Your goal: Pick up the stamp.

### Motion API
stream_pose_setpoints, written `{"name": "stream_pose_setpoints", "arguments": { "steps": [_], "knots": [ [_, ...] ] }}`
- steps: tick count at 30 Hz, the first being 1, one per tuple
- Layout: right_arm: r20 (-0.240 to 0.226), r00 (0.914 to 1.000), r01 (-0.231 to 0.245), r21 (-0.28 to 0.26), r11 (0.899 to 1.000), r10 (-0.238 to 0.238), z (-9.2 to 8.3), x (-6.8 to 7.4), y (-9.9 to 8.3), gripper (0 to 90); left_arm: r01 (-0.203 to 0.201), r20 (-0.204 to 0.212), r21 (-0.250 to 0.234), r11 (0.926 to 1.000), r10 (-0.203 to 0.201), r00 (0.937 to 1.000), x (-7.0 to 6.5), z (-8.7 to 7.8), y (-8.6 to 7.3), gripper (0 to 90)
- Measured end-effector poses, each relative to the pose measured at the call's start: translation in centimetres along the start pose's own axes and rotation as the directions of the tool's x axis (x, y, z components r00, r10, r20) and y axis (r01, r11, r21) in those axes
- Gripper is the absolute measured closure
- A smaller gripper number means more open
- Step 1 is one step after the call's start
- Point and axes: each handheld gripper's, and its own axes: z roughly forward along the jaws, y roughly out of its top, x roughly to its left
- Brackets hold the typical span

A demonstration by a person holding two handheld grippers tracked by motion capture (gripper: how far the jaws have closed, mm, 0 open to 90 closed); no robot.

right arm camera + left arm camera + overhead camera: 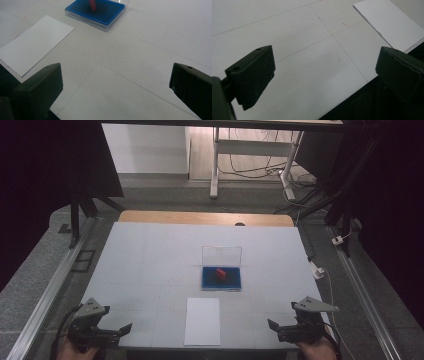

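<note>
A clear case with a blue pad (221,279) sits mid-table with its lid raised; a small red stamp (220,273) stands on the pad. The right gripper view catches the case (105,12) and the stamp (92,5) at its top edge. A white paper sheet (202,321) lies at the front edge, also in the left gripper view (392,22) and the right gripper view (32,42). My left gripper (120,332) rests at the front left corner, open and empty (324,67). At the front right, my right gripper (275,329) is open with nothing between its jaws (115,82).
The white table (150,260) has a wooden strip along its far edge. Metal rails run down both sides. A desk frame and cables stand on the floor behind the table.
</note>
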Motion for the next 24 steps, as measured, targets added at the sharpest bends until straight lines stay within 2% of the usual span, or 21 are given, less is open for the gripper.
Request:
{"name": "stream_pose_setpoints", "arguments": {
  "steps": [8, 14, 24],
  "knots": [
    [-0.012, 0.9999, -0.009, -0.006, 1.0, 0.009, -0.07, -0.06, 0.08, 0.0, -0.003, -0.02, 0.011, 0.9999, 0.003, 0.9998, -0.15, 0.13, 0.07, 2.7],
    [-0.022, 0.9997, 0.007, -0.024, 1.0, -0.008, -0.09, 0.14, 0.44, 0.0, -0.005, -0.032, 0.015, 0.9999, 0.005, 0.9995, -0.24, 0.17, 0.09, 2.1],
    [-0.049, 0.9981, 0.036, -0.019, 0.999, -0.037, 0.33, 0.6, 0.8, 0.0, -0.009, -0.011, 0.025, 0.9996, 0.009, 0.9999, -0.2, 0.24, 0.11, 3.2]
  ]
}}
